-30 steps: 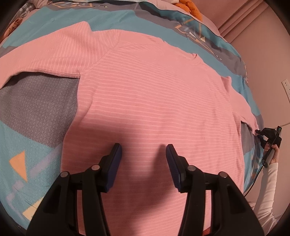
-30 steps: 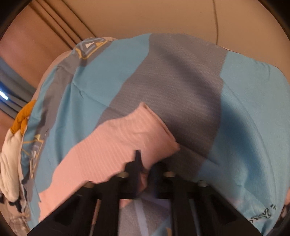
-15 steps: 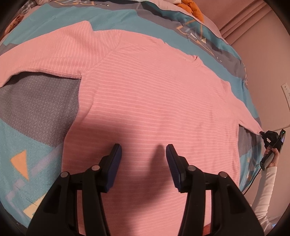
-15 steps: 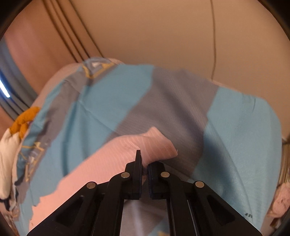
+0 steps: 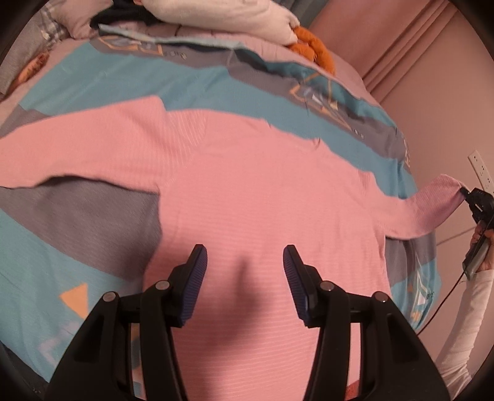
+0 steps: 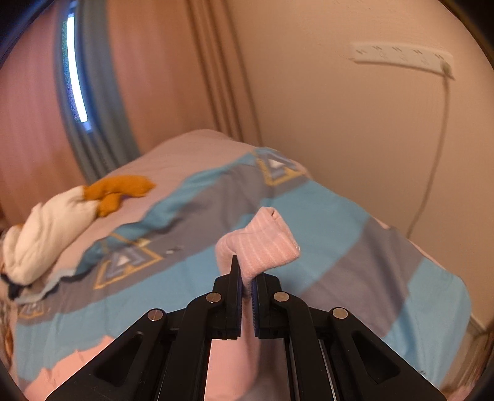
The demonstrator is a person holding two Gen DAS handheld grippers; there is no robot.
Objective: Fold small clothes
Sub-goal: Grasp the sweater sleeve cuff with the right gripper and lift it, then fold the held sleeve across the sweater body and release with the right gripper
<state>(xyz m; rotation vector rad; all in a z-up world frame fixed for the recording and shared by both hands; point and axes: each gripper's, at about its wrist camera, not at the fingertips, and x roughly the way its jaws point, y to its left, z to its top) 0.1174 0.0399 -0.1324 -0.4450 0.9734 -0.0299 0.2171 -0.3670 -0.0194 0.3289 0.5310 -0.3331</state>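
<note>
A pink striped long-sleeve top (image 5: 253, 191) lies spread flat on the bed. My left gripper (image 5: 245, 257) hovers open above its lower body, nothing between the fingers. The left sleeve (image 5: 71, 154) lies stretched out flat. At the far right of the left wrist view, my right gripper (image 5: 466, 194) holds the right sleeve's cuff (image 5: 438, 200) lifted off the bed. In the right wrist view that gripper (image 6: 246, 277) is shut on the pink cuff (image 6: 262, 243), which folds over above the fingertips.
The bedspread (image 5: 102, 68) has blue, grey and pink blocks. A heap of white and orange clothes (image 5: 247, 18) sits at the far end, seen also as white and orange clothes (image 6: 61, 222). A wall with a power strip (image 6: 401, 57) and its cord runs along the right side.
My right gripper has risen with the cuff, pulling the right sleeve up off the bed and outward. My left gripper has lifted a little and stayed open.
</note>
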